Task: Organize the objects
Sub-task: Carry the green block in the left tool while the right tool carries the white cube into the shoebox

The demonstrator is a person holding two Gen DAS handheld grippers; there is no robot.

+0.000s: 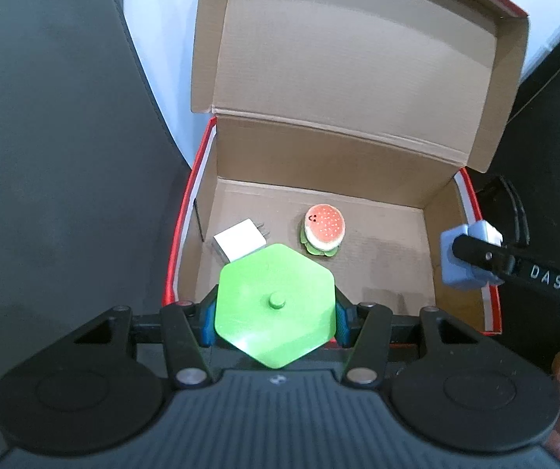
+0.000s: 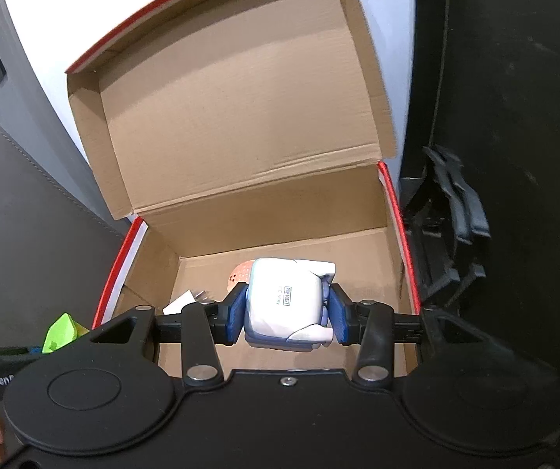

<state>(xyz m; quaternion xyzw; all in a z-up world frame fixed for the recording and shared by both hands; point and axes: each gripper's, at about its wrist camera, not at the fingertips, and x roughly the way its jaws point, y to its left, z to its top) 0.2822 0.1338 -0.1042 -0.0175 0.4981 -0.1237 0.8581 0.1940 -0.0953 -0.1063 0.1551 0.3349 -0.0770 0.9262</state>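
1. The left gripper (image 1: 276, 322) grasps a green hexagon (image 1: 275, 305) between its blue fingers (image 1: 207, 326), over the near edge of the open box (image 1: 393, 148).
2. The right gripper (image 2: 286, 310) grasps a white-blue case (image 2: 286, 306) above the box floor.
3. Inside the box lie a burger toy (image 1: 323, 230) and, just left of it, a white charger (image 1: 239, 243).

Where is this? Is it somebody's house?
Probably a room at home, though I can't be sure. An open cardboard box sits between grey leather-like cushions, perhaps a sofa, near a white wall.
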